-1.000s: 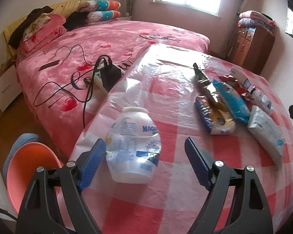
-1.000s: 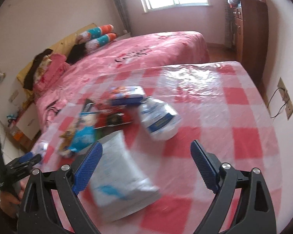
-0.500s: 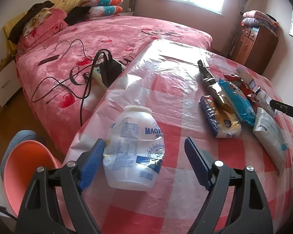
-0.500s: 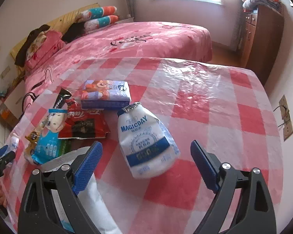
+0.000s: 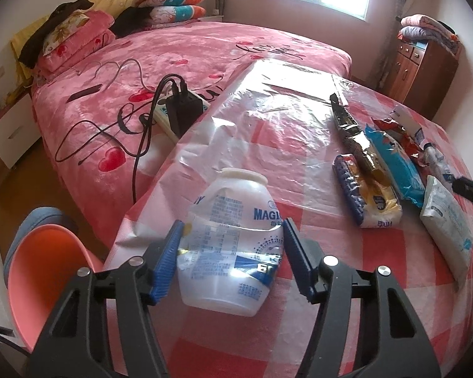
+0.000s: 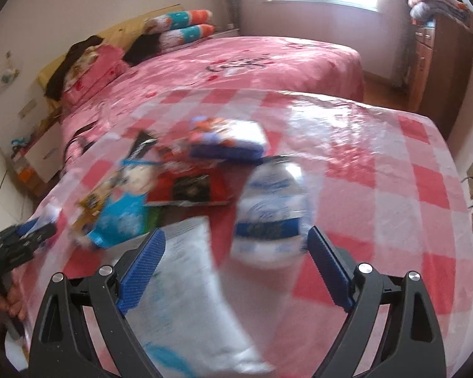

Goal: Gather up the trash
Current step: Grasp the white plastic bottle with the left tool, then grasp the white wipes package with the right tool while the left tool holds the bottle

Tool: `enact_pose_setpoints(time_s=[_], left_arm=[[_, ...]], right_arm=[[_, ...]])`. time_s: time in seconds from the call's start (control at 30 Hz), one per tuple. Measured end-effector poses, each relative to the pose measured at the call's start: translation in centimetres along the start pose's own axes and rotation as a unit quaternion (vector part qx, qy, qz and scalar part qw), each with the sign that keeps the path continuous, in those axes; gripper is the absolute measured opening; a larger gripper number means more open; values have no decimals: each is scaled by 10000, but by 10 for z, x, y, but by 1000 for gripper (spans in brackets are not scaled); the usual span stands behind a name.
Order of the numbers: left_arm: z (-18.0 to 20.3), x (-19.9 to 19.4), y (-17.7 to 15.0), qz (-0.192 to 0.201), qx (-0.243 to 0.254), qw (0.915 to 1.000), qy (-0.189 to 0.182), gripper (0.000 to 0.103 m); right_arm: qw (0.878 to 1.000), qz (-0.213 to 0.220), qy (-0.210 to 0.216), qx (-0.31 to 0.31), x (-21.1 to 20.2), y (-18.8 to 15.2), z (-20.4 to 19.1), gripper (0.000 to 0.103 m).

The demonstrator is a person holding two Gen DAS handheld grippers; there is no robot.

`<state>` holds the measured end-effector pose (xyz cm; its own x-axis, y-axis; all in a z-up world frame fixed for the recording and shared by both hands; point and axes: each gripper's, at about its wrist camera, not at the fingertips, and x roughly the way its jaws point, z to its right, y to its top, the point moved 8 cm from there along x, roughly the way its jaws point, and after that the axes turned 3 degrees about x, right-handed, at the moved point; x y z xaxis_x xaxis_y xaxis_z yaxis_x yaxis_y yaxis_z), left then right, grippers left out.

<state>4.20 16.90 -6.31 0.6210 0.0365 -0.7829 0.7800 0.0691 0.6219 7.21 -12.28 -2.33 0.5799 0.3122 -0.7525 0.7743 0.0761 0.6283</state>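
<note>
A: So, where is the left gripper right now?

B: Low over the near left corner of the table, which wears a red and white checked cover under clear plastic. Its 2 blue pads flank a crumpled clear plastic bottle with a white neck and blue print. The jaws are closing; both pads sit against the bottle's sides, so I read it as clamped on the bottle.

A: And the bottle itself?

B: Lying on the cover, neck pointing away toward the bed, close to the table's left edge.

A: The right gripper?

B: Spread wide and grasping nothing. That view is blurred. A white and blue crushed bottle lies ahead of it, just inside the right pad, and a white pouch lies flat between and under the fingers, nearer the left pad. Neither is pressed.

A: Other trash?

B: Toward the table's right edge in the left wrist view: a yellow and blue snack bag with a gold foil wrapper across it, a blue packet beside that, and a red wrapper further back. In the right wrist view a tissue pack sits behind the red wrapper.

A: Off the table?

B: A power strip with cables on the bed, and an orange chair at the near left.
</note>
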Motion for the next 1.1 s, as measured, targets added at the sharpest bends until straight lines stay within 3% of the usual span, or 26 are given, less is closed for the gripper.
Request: enact_pose_setpoints(time_s=[0.33, 0.67, 0.87, 1.1], left_arm=[[3, -3, -1, 19, -21, 10000, -76, 63], [5, -8, -6, 43, -23, 9997, -232, 63], [5, -16, -10, 62, -79, 9991, -403, 63], [6, -28, -20, 77, -59, 9982, -597, 63]], right_arm=[[9986, -411, 292, -162, 6, -33, -33, 91], [9966, -356, -324, -670, 10, -46, -44, 92], [9965, -353, -411, -637, 11, -47, -43, 92], [9968, -290, -490, -566, 5, -51, -42, 83]])
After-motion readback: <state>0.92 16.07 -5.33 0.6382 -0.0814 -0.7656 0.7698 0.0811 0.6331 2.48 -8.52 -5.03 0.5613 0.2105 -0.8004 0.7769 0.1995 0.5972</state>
